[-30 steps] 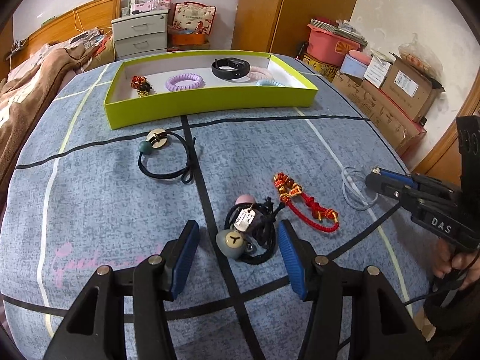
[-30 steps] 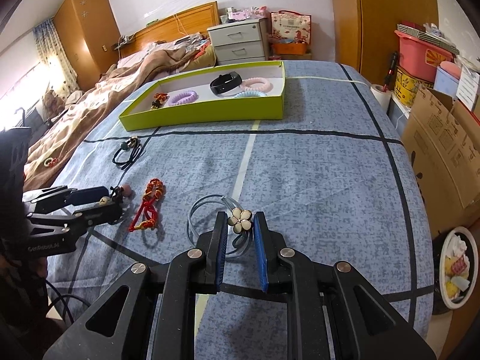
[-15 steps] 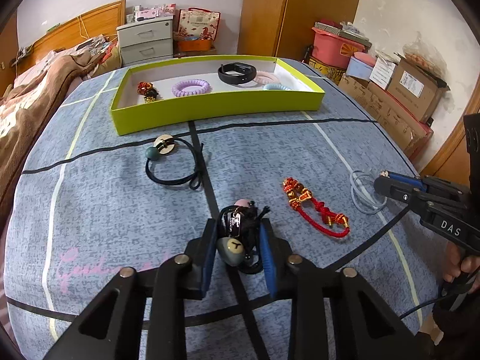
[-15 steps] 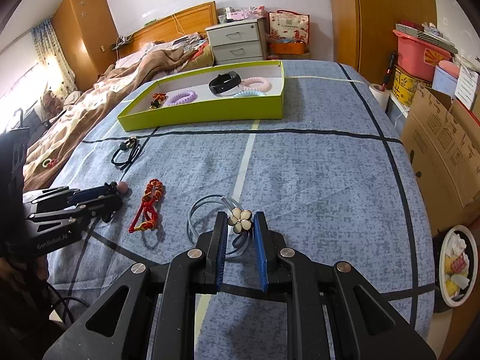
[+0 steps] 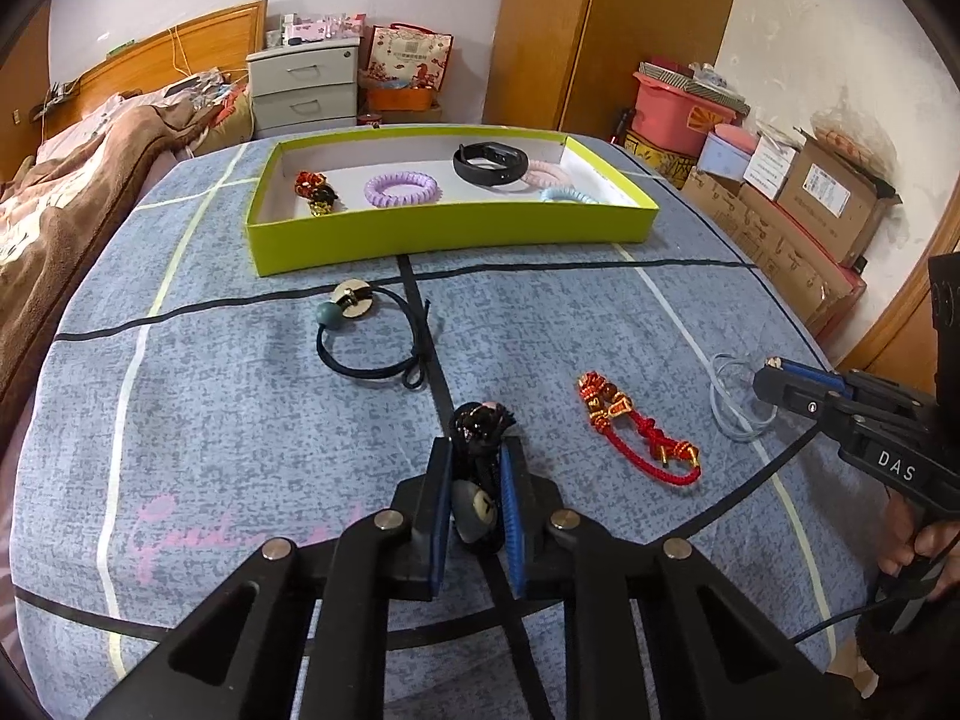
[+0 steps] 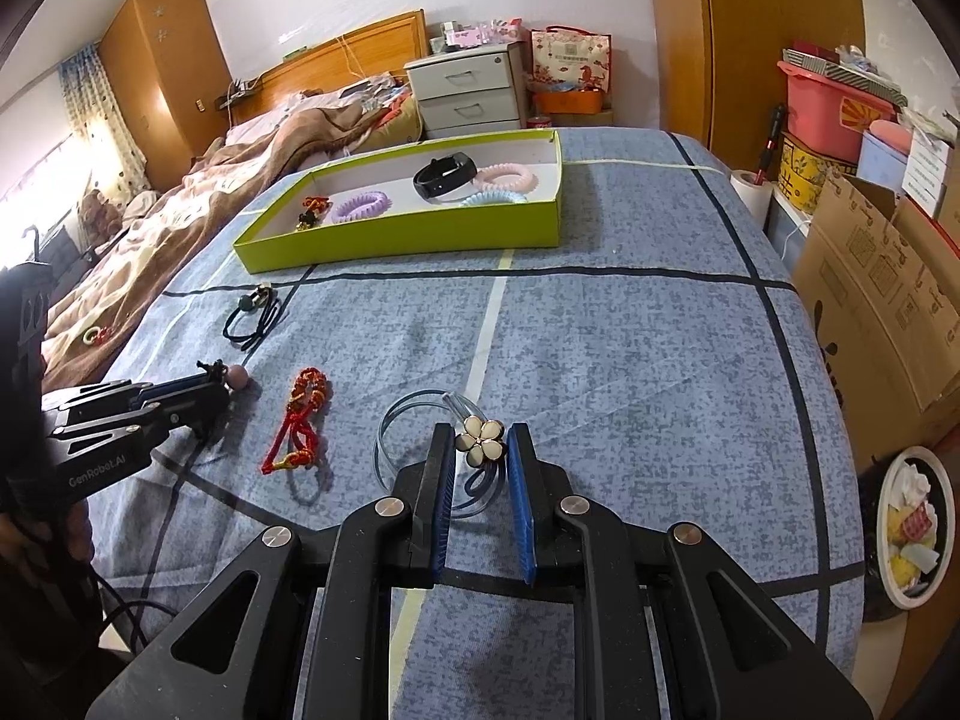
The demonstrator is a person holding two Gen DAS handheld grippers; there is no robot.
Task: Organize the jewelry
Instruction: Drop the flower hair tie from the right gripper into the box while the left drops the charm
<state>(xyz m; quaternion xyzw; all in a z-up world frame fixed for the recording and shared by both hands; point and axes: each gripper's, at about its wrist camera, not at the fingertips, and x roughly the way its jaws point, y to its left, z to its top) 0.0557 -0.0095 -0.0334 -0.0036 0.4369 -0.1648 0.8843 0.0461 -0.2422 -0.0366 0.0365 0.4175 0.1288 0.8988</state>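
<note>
My left gripper (image 5: 475,450) is shut on a black hair tie with grey and pink charms (image 5: 477,426), low over the blue bedspread. My right gripper (image 6: 480,441) is shut on a clear hair loop with a cream flower charm (image 6: 480,439). A red braided bracelet (image 5: 636,429) lies between the grippers and also shows in the right wrist view (image 6: 300,420). A black hair tie with a green bead (image 5: 372,336) lies nearer the lime-green tray (image 5: 450,234). The tray holds a black band (image 5: 491,163), coil ties and a red charm.
The tray (image 6: 396,240) stands at the far side of the bed. A brown blanket (image 5: 72,192) lies on the left. Cardboard boxes (image 6: 876,276) and a pink bin (image 5: 678,108) stand off the right edge. A bowl (image 6: 915,528) sits on the floor at right.
My left gripper has closed from wide open onto the black charm hair tie and lifted slightly. My right gripper has stayed shut on the flower loop without moving.
</note>
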